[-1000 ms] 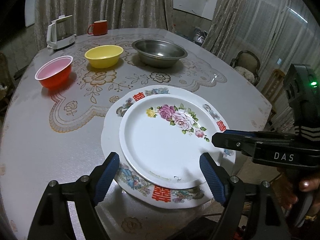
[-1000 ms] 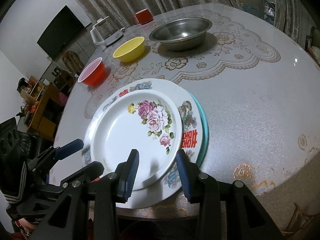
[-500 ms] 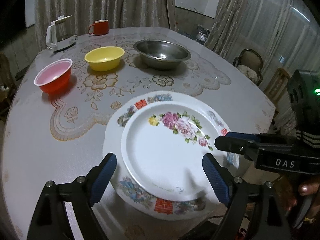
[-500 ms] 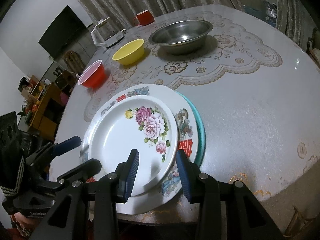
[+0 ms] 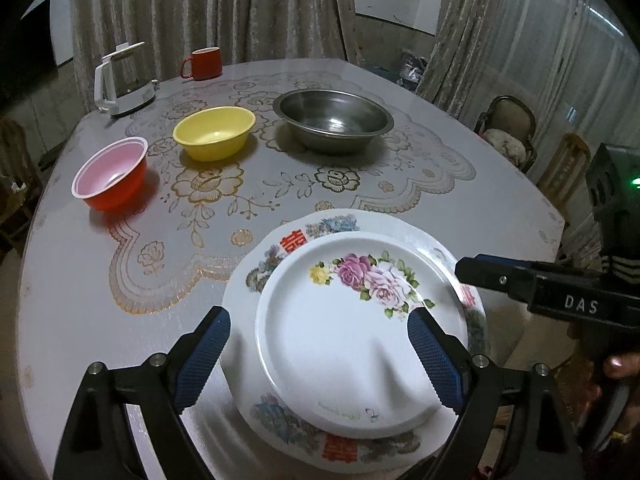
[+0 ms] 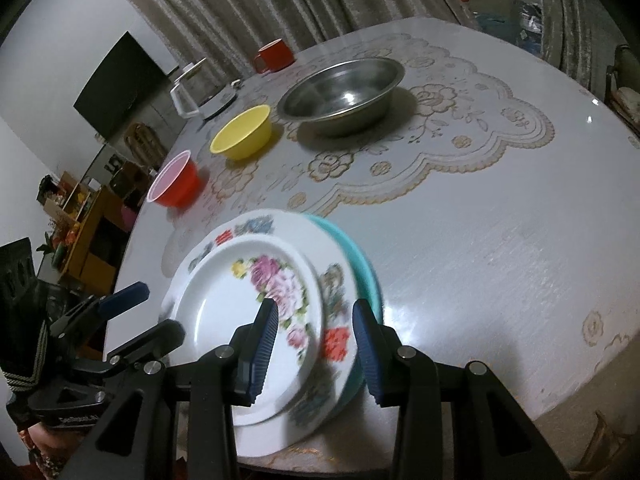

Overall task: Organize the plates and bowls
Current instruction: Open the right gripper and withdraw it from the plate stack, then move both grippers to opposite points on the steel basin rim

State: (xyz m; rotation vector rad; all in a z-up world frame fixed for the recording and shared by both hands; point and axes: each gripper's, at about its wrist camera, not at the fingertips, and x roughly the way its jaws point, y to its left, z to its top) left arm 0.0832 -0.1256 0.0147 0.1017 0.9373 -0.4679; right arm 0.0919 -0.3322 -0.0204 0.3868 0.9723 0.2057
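Note:
A white rose-patterned plate (image 5: 340,332) lies on top of a larger plate with red characters (image 5: 288,240), which rests on a teal plate (image 6: 360,264), near the table's front edge. My left gripper (image 5: 320,360) is open and empty, above the stack's near side. My right gripper (image 6: 316,344) is open and empty, hovering over the stack's near right rim; it also shows in the left wrist view (image 5: 520,280). A red bowl (image 5: 110,174), a yellow bowl (image 5: 214,132) and a steel bowl (image 5: 334,120) stand apart in a row further back.
A white kettle (image 5: 120,80) and a red mug (image 5: 202,63) stand at the table's far edge. The round table (image 5: 80,280) has a lace-pattern cover. Chairs (image 5: 508,128) stand to the right, curtains behind.
Both grippers have drawn back and up from the plate stack, so the plates sit lower in both views. The plates and bowls have not moved.

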